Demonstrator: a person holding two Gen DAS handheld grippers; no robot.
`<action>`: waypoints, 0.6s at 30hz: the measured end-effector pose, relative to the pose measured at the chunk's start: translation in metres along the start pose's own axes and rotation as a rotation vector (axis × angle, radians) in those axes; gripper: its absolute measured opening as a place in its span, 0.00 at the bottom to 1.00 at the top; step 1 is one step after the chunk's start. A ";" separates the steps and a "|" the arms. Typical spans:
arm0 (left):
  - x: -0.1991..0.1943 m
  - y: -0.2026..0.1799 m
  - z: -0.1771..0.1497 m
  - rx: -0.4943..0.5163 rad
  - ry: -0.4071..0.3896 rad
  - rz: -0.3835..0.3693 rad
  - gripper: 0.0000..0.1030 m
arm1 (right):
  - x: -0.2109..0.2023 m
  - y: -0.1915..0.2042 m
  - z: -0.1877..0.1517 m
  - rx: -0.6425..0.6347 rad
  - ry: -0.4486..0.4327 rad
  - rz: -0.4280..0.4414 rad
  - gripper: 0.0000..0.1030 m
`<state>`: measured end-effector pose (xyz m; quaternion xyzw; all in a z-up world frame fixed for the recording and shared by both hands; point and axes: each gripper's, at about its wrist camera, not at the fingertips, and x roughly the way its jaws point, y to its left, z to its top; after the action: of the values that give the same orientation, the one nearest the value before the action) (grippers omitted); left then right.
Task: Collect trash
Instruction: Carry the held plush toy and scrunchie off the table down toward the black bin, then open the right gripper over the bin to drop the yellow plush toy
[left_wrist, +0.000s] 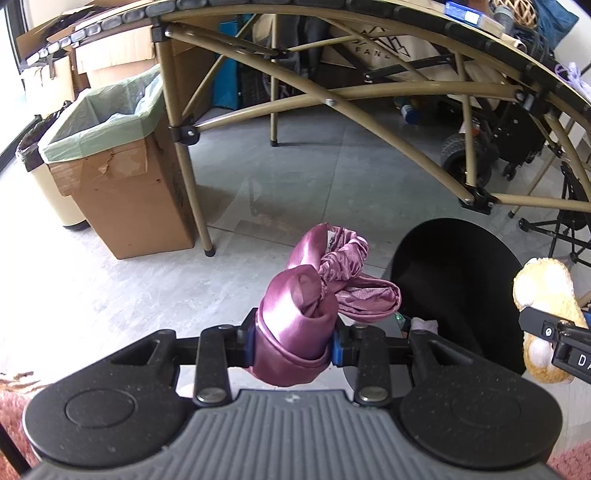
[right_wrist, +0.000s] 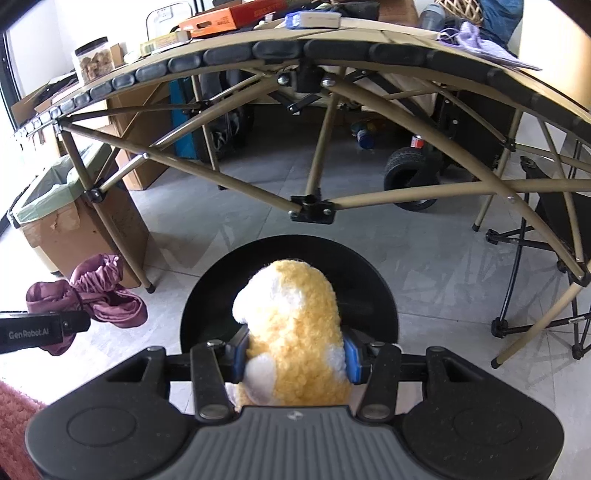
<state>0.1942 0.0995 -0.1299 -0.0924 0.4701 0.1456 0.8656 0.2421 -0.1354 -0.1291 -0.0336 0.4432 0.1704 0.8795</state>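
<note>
My left gripper is shut on a bunched pink satin cloth with a ruffled elastic edge, held above the grey floor. The same pink satin cloth shows at the left of the right wrist view, with the left gripper's finger beside it. My right gripper is shut on a fluffy yellow and white slipper, which hangs over a round black bin. In the left wrist view that slipper appears at the right edge, just right of the black bin.
A cardboard box lined with a green bag stands left on the floor, next to a tan folding table's leg. The table frame spans the back, with clutter and a wheeled cart beneath. A folding chair stands right. Pink rug at lower left.
</note>
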 end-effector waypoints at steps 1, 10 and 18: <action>0.000 0.001 0.000 -0.003 0.001 0.003 0.35 | 0.002 0.002 0.001 0.000 0.003 0.001 0.46; 0.005 0.006 0.002 -0.016 0.016 0.014 0.35 | 0.021 0.011 0.013 0.019 0.031 0.010 0.46; 0.008 0.004 0.002 -0.014 0.026 0.015 0.35 | 0.034 0.013 0.014 0.022 0.061 0.016 0.47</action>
<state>0.1988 0.1053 -0.1354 -0.0966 0.4812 0.1542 0.8575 0.2675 -0.1110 -0.1460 -0.0252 0.4718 0.1715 0.8645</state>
